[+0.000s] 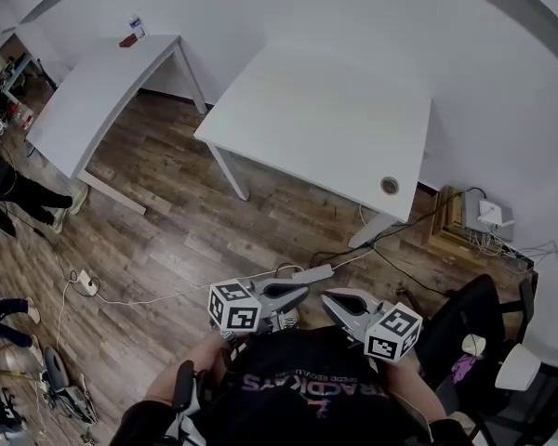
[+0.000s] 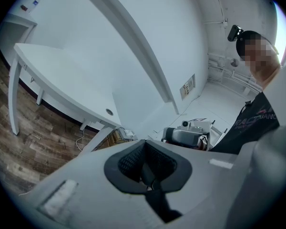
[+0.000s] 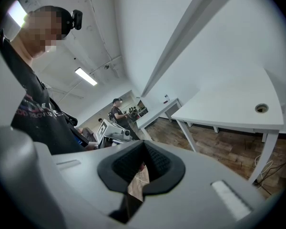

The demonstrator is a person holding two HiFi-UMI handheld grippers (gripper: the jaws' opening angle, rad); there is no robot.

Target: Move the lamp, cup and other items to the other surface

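1. Closest to the body: the left gripper (image 1: 293,294) and right gripper (image 1: 335,300) are held at the chest, tips turned in toward each other and very near. Both have the jaws closed together w/ nothing between the pads, so both are empty.
2. Low at the person's right stands a black chair (image 1: 474,328) w/ a white rounded thing (image 1: 518,367) and a purple thing (image 1: 462,368) on it. The white one may be a cup or a lamp shade, but I cannot tell. It lies on the right gripper's side, behind the line where the tips point.
3. On the floor just ahead of the grippers lies a power strip (image 1: 312,273) w/ cables.
4. Straight ahead is the near desk (image 1: 325,110). Its top is bare except for a cable hole (image 1: 389,185) at the right corner. No lamp and no cup is there.
5. Ahead-left, well apart, is the far desk (image 1: 93,91). Its long axis runs away from the person, up to the wall. At its far end stand a small bottle-like thing (image 1: 136,26) and a dark flat thing (image 1: 127,40), just beside each other.
6. Judgement: a lamp is not seen in any view. The only sure items sit on the far desk, ahead and to the left, so the left gripper is on the nearer side. They are out of reach from here. The person must prob. walk around the near desk first, and the jaws must open before any grasp.
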